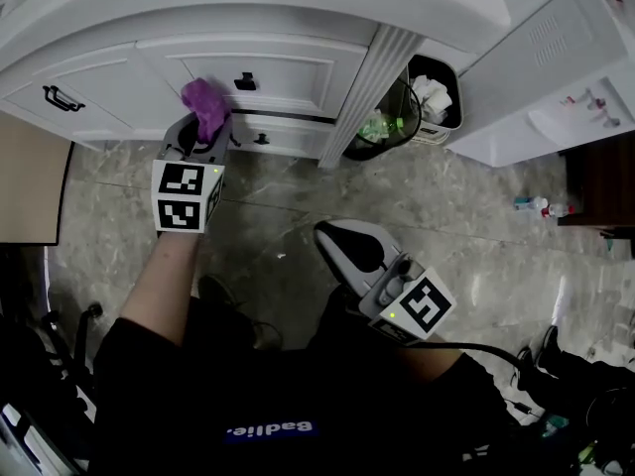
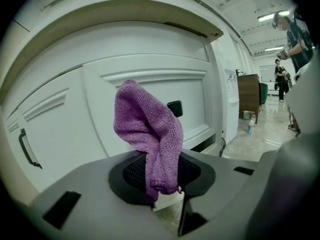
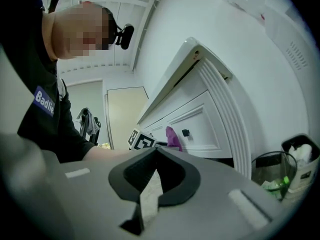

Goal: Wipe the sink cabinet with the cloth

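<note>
Cloth clamped in left gripper fingers, bunched end raised at cabinet drawer front, ready to wipe; contact unclear, possibly just short. Right gripper idle: fingers together, empty, kept clear.

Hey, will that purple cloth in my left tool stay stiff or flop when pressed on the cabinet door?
Probably floppy: the cloth folds over and droops above the left tool. Likely light and grippy, given its fuzzy knit. It should squash flat against the cabinet door.
</note>
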`<state>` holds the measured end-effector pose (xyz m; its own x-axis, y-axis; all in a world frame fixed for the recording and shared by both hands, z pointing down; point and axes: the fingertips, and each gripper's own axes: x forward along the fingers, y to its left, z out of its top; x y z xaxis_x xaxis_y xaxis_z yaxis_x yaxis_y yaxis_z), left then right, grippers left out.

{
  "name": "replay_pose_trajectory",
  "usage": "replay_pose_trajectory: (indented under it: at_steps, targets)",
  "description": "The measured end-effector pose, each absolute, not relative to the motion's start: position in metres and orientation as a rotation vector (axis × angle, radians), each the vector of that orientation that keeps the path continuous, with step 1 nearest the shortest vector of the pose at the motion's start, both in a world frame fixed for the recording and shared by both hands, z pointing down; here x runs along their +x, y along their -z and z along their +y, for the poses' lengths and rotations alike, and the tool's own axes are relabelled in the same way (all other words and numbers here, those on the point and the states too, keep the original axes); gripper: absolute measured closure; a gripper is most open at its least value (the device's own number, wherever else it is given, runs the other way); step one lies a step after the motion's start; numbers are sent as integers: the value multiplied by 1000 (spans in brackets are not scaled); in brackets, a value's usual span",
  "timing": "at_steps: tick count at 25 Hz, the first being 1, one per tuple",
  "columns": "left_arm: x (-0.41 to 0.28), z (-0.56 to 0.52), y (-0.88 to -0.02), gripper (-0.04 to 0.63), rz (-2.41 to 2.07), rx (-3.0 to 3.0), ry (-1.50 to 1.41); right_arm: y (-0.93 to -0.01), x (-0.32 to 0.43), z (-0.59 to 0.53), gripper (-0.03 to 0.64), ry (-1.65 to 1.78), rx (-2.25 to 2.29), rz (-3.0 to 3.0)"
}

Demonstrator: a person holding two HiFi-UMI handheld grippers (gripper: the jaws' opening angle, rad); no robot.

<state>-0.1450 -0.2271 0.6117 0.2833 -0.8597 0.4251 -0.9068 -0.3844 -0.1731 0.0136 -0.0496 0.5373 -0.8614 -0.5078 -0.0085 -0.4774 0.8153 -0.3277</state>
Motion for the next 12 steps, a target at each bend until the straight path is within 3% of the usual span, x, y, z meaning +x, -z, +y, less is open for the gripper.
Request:
replay_pose_trajectory:
  at_steps: [6,12]
  targets:
    - [-193,-250,-624,488,-1824,2271,-652,-542,6,-40,615,503,-772,2930]
    - [-128,-253,-630,488,-1682,2352,-642,-536,6,-38,615,503,-777,2957]
